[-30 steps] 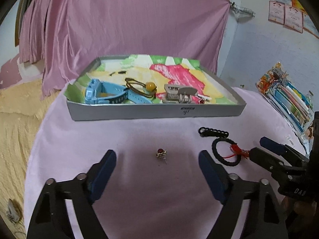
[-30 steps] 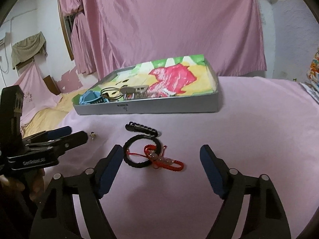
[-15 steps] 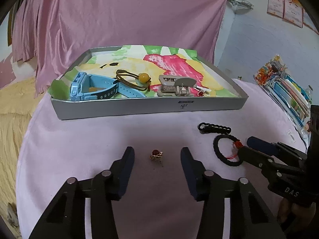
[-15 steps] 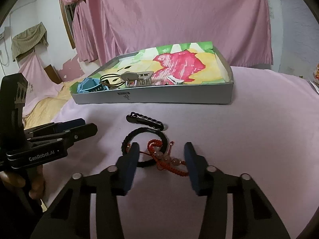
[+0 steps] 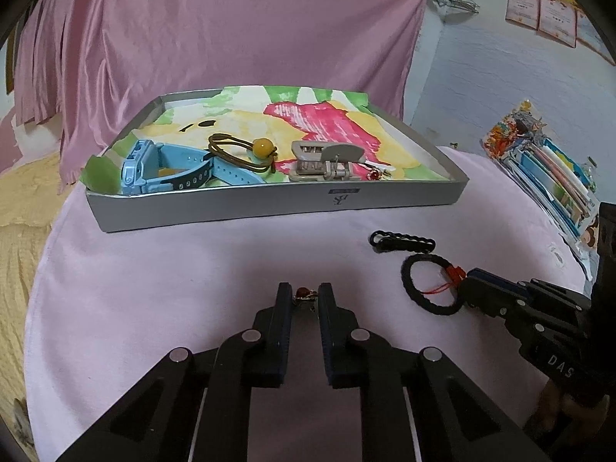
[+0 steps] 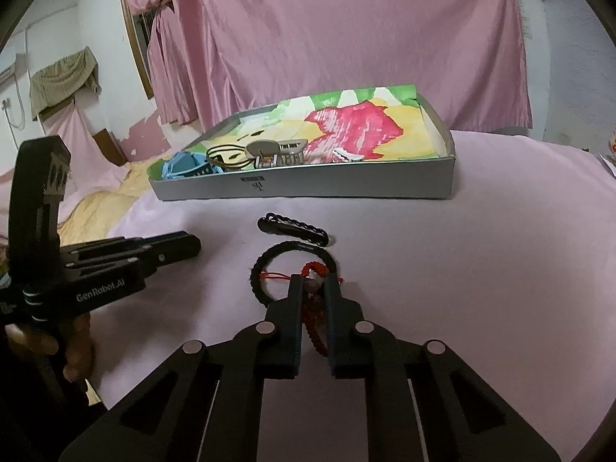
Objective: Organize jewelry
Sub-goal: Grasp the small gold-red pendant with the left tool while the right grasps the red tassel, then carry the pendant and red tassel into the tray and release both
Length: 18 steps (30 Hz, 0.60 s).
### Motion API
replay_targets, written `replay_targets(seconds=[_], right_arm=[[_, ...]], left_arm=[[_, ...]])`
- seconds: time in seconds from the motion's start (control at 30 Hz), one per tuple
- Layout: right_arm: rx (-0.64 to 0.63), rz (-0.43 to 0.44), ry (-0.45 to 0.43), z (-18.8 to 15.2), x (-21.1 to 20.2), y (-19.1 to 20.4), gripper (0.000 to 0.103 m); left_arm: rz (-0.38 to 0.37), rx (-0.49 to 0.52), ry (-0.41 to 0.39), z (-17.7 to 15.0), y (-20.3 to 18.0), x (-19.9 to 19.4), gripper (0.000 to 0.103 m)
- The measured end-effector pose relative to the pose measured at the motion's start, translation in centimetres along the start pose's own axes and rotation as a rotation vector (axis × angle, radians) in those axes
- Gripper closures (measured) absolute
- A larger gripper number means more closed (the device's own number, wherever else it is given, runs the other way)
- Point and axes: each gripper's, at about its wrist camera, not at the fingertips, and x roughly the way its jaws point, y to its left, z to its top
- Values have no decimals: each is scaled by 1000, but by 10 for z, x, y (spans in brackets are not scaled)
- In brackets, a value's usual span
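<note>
The left gripper (image 5: 304,295) has its jaws drawn in tight on a small red-stoned ring (image 5: 303,292) lying on the pink cloth (image 5: 154,288); the right gripper (image 6: 312,284) pinches the red cord bracelet (image 6: 313,313), which lies across a black braided loop (image 6: 269,260); just beyond rests a black hair clip (image 6: 294,229); farther off, the grey tray (image 5: 269,204) holds a blue watch (image 5: 165,169), a hair tie and a claw clip (image 5: 325,159).

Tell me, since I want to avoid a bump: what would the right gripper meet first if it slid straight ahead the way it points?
The right gripper, shut on the red beaded bracelet, would probably push into the black braided ring first, then the black wavy hair clip, then the tray wall. Depth is uncertain.
</note>
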Motion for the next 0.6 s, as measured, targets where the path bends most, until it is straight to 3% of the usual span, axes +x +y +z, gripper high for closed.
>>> replay_targets(seconds=[0.37, 0.6], right_arm=[[-11, 43, -110, 10, -18, 2, 93], [-17, 56, -159, 27, -22, 0, 93]], left_arm=[[-34, -20, -60, 1, 3, -10, 90], [-31, -13, -133, 19, 4, -22, 90]])
